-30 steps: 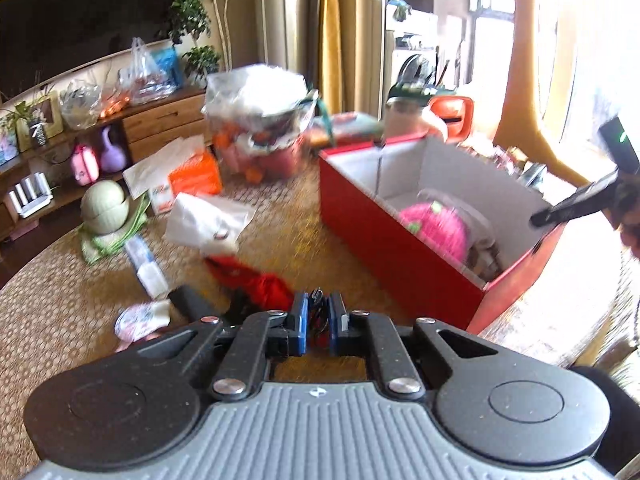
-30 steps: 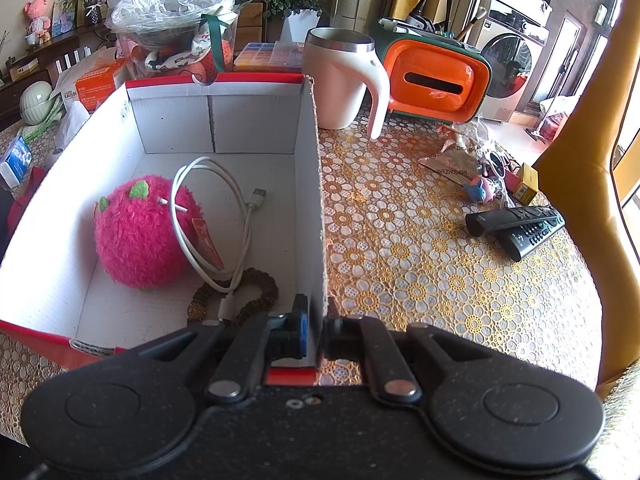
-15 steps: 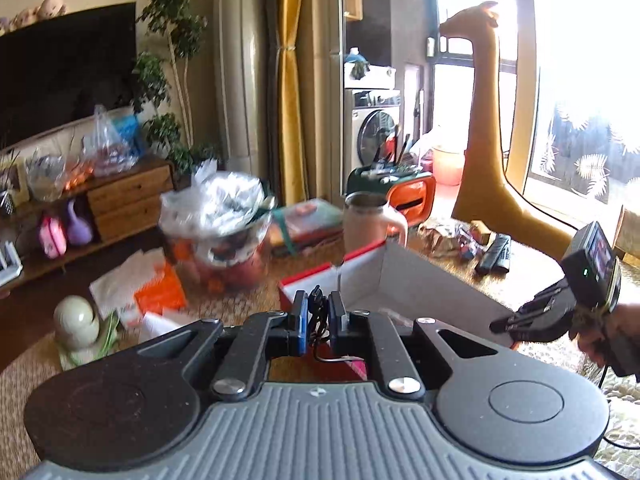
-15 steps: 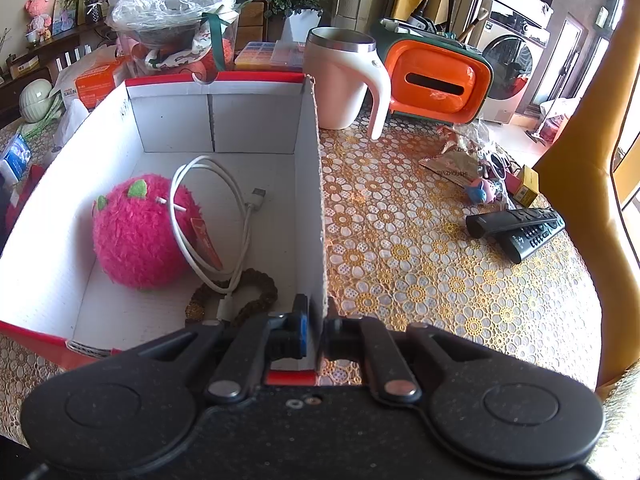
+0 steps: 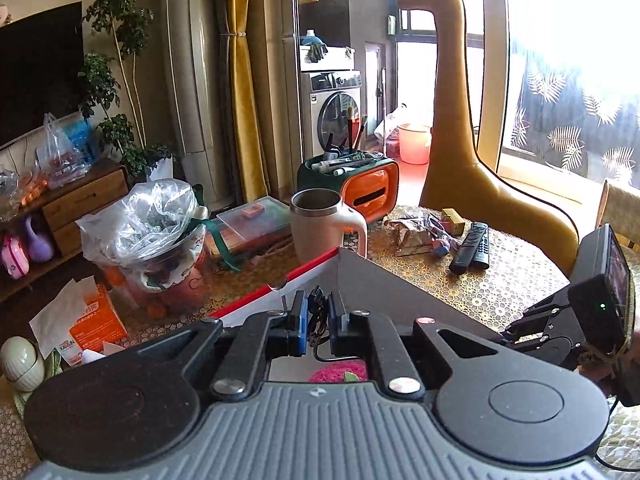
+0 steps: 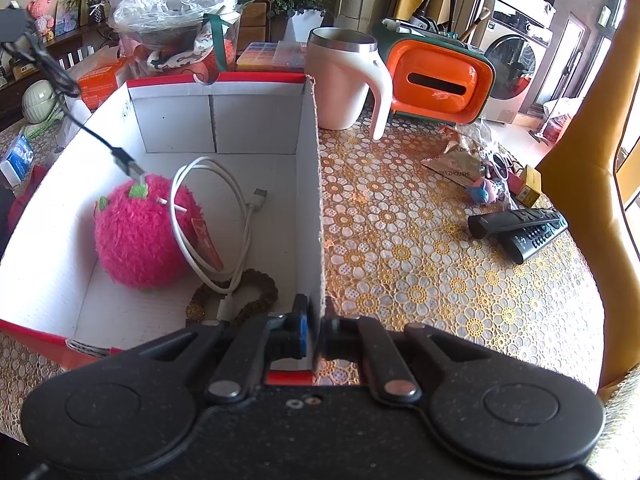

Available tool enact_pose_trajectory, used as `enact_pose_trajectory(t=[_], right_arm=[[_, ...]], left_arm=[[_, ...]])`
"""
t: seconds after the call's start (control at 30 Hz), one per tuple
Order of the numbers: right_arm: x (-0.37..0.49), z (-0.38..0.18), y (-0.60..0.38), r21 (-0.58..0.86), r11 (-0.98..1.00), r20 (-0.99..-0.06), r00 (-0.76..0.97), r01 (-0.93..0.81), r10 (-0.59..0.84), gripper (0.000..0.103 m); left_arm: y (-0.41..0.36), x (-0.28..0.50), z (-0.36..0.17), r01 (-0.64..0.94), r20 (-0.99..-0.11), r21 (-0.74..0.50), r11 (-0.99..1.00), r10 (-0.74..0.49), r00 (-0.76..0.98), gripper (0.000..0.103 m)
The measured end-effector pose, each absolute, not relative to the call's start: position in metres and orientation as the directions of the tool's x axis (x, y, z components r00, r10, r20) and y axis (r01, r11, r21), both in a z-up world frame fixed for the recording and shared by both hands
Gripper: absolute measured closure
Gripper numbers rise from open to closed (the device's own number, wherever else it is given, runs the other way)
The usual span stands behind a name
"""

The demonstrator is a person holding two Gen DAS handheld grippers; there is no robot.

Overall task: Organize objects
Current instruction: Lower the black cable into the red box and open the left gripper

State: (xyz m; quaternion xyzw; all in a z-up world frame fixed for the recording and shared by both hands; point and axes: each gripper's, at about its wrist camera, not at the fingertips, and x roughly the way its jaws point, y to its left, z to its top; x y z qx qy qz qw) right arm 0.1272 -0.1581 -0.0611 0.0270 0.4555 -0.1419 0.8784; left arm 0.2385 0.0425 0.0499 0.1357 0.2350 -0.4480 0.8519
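Left claw (image 5: 318, 322) is clamping a bundled black cable (image 5: 316, 316) above the red box (image 6: 224, 88); the cable's free plug end (image 6: 128, 162) is dangling down into the box, its tip touching or just above the pink plush ball (image 6: 144, 232). The hanging length is running steeply down from the claw, so the drop point appears to lie directly below. Right claw (image 6: 314, 326) is pinching the box's near-right wall, seemingly steadying it. A white cable (image 6: 208, 216) and bead bracelet (image 6: 256, 292) are lying inside beside the ball.
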Motion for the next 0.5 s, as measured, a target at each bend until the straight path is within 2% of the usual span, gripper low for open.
enact_pose_trajectory(t=[0.2,0.37,0.5], right_arm=[[0.126,-0.062,-0.158,-0.077,0.959,-0.807,0.548,0.274,-0.221,0.097],[0.126,-0.062,-0.159,-0.067,0.958,-0.806,0.551,0.279,-0.217,0.097],[0.126,-0.062,-0.159,-0.064,0.958,-0.806,0.552,0.278,-0.214,0.097]], left_arm=[[0.015,0.257,0.043,0.805,-0.518,0.08,0.587,-0.665,0.537,0.094],[-0.016,0.271,0.009,0.789,-0.574,0.147,0.597,-0.598,0.559,0.094],[-0.028,0.279,-0.019,0.788,-0.64,0.137,0.6,-0.554,0.533,0.094]])
